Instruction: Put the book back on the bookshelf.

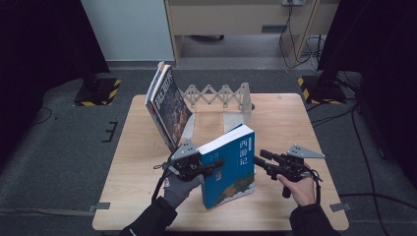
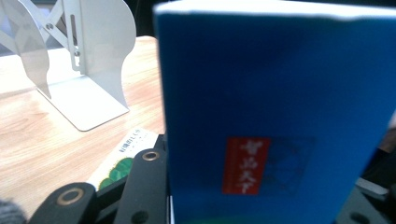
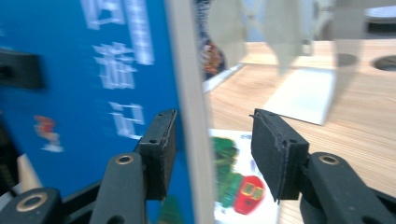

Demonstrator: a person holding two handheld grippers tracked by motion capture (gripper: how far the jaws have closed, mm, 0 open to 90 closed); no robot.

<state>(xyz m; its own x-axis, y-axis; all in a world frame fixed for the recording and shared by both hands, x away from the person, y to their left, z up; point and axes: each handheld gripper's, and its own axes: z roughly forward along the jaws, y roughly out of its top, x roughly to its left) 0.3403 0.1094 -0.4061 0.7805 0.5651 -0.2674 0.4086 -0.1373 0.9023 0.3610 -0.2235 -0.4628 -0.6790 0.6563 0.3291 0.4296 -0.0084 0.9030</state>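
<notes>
A blue book [image 1: 230, 164] with white characters stands tilted on the wooden table [image 1: 290, 123]. My left gripper [image 1: 216, 164] is shut on it from the left, one jaw lying across the cover. In the left gripper view the blue book [image 2: 275, 93] sits between the jaws of the left gripper [image 2: 261, 186], and the right jaw is mostly hidden behind it. My right gripper [image 1: 259, 158] is at the book's right edge. Its view has the blue book [image 3: 93, 70] edge-on between the pads of the right gripper [image 3: 212, 140]; the right pad stands apart from it. A second book [image 3: 233, 182] lies flat beneath.
Several books [image 1: 164, 101] lean at the table's back left against a white folding bookend rack [image 1: 221, 96]. One of its upright plates [image 2: 88, 60] stands just behind the blue book. Dark stands and cables sit on the floor beyond the table.
</notes>
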